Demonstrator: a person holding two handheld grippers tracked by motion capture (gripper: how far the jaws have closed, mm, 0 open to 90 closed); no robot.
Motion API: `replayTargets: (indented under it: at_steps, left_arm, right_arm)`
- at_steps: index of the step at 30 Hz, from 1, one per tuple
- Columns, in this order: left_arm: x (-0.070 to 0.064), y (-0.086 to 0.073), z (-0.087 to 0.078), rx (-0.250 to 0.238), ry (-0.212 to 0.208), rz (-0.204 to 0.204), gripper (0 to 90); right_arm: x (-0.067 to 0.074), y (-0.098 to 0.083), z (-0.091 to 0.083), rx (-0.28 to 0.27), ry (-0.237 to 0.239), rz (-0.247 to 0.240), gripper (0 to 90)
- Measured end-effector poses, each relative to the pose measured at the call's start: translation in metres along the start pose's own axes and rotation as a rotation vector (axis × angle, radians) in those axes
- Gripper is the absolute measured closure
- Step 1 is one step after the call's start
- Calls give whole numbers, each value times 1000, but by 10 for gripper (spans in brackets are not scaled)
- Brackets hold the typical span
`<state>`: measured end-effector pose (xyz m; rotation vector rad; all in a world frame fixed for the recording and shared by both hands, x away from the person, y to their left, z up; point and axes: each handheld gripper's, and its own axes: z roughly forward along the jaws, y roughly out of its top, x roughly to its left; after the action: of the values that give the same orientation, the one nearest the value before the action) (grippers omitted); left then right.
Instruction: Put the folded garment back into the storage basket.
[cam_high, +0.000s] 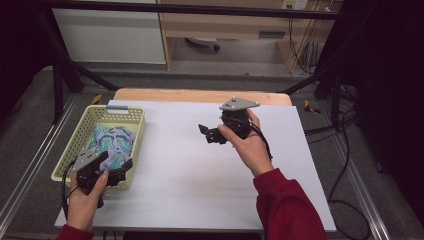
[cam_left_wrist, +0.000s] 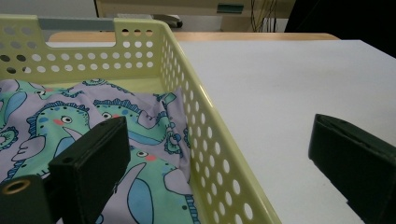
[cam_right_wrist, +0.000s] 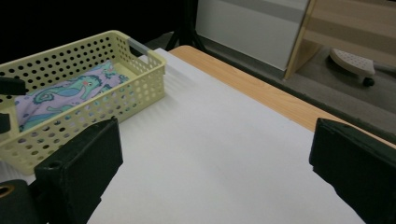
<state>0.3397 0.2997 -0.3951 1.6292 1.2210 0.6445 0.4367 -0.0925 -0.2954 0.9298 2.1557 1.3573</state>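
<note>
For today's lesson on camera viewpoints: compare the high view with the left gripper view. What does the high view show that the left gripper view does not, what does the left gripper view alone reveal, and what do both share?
High view alone: both hands, the left gripper at the basket's near corner, the right gripper held over the white table, red sleeves and the floor around.

Left gripper view alone: its open jaws straddling the basket's wall, and the elephant faces printed on the cloth.

Shared: the yellow perforated basket, the patterned cloth inside it, the white table.
</note>
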Motion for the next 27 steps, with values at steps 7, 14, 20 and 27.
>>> replayTargets:
  at_steps: [7,14,20,27]
  left_arm:
    - [-4,0,0,0,-8,9,58]
    - [-5,-1,1,7,-8,10,58]
    - [-4,-1,2,9,-10,8,58]
    - [-4,-2,2,11,-13,11,58]
  right_arm:
    - [-17,-6,-17,-7,-35,21,33]
    - [-32,-14,-32,-14,-72,40,32]
    - [-41,-17,-44,-25,-91,48,28]
    - [-49,-20,-52,-35,-109,57,26]
